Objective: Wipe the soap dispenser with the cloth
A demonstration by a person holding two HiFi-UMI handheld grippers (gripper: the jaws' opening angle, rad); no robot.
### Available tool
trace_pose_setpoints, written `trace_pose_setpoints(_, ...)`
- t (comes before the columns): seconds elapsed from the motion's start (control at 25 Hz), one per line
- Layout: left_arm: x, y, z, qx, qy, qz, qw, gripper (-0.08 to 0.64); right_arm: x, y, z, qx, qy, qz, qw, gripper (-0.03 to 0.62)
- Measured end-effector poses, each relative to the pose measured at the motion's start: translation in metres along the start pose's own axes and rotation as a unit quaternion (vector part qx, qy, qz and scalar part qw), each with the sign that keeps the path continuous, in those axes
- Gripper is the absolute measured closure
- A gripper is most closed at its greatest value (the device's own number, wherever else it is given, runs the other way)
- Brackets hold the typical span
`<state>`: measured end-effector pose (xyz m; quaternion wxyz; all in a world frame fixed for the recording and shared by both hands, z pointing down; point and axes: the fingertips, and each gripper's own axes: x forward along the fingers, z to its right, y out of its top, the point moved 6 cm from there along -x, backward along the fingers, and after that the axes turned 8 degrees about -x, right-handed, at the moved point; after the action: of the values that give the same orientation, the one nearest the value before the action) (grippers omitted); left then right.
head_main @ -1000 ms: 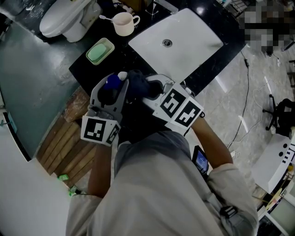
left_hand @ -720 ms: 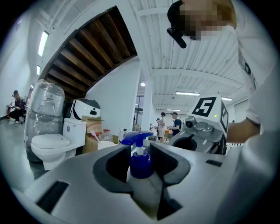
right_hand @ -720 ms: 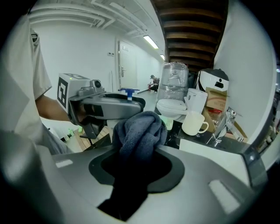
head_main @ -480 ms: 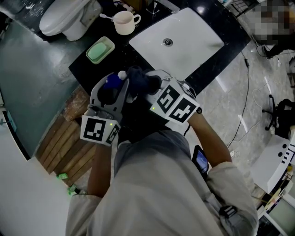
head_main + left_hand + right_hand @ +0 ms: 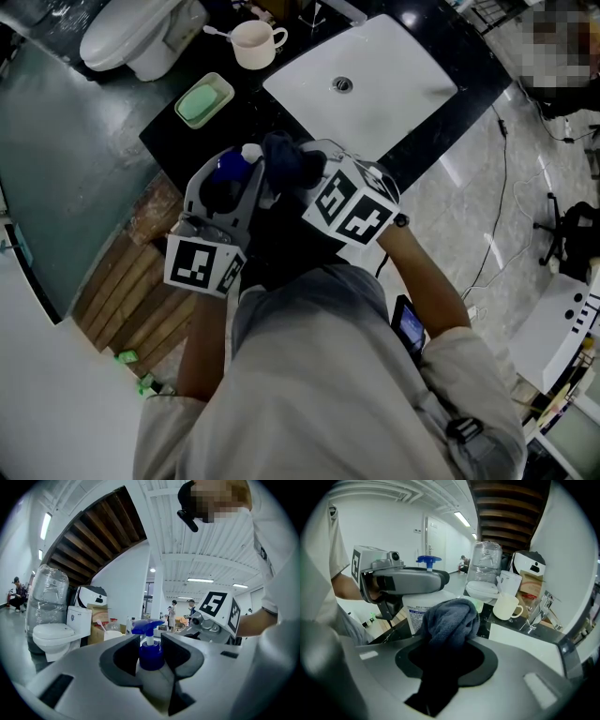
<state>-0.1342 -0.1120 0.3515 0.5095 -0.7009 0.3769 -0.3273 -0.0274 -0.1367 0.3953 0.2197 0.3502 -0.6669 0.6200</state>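
Leftward and slightly downward the right tool (image 5: 445, 654) has been carried since the earlier frame, so that its bundle of cloth (image 5: 451, 616) is now brought close beside the soap dispenser (image 5: 151, 657), while the left tool (image 5: 228, 187) has been kept where it was. Above the near edge of the black worktop (image 5: 173, 141) the dispenser is held upright, clenched near its top by the left tool, with the blue pump head standing clear above the jaws. The dark cloth is gripped in the right tool, its loose end bunched ahead of the jaws. Whether cloth and bottle actually touch cannot be settled. For a good wipe, the bottle is best kept still and upright, and the cloth pressed lightly on the white body and drawn down and round it. The pump should not be pushed, lest soap be squirted, and the band under the left jaws would be reached only after a regrip. On the white body a printed label (image 5: 419, 613) is seen, but its lettering is too small to be read, and no brand can be made out.
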Motion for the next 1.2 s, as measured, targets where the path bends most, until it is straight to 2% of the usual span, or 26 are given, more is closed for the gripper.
trace_pose_setpoints(1.04,0.003,-0.002,0.009,0.013,-0.01,-0.007,0.9998,0.422,0.027,-0.032,-0.004,0.002,0.016,-0.047,0.999,0.472)
trace_pose_setpoints(1.2,0.004,-0.004,0.011,0.018,-0.013,-0.01,0.9997,0.421,0.034,-0.039,-0.006,-0.019,0.01,-0.071,0.997,0.472)
